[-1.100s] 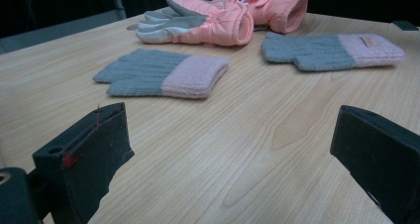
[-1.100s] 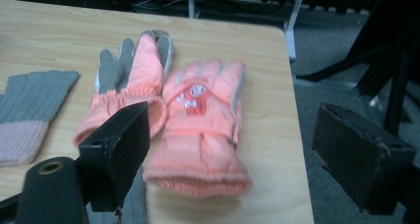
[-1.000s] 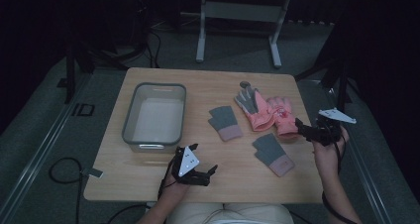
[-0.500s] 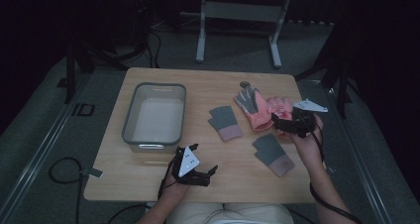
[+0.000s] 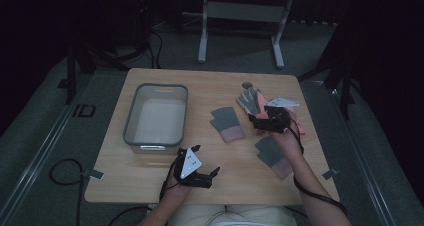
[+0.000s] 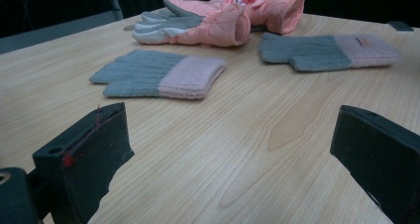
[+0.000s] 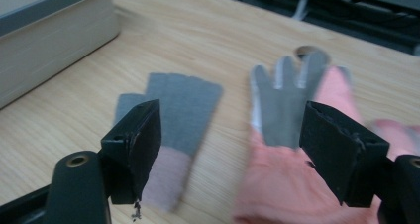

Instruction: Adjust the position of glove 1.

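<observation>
Two grey mittens with pink cuffs lie flat on the wooden table (image 5: 150,178): one mid-table (image 5: 227,123) (image 6: 158,74) (image 7: 173,115), the other nearer the front right (image 5: 274,155) (image 6: 329,51). A pair of pink work gloves with grey palms (image 5: 250,100) (image 6: 223,16) (image 7: 287,115) lies behind them. My right gripper (image 5: 254,122) (image 7: 233,149) hovers over the pink gloves and points left. Its jaws have just been closing a little but stand wide apart, with a glove below the gap and no pad pressing on it. My left gripper (image 5: 205,161) (image 6: 228,154) rests open near the front edge, holding nothing.
A grey plastic tub (image 5: 156,117) (image 7: 49,26) stands on the left half of the table. A small round dark object (image 5: 247,85) lies just behind the gloves' fingertips. Dark floor, cables and a metal stand (image 5: 240,26) surround the table.
My right gripper has come in leftward from the table's right edge and now hangs over the pink gloves. The left gripper and all the gloves have stayed put.
</observation>
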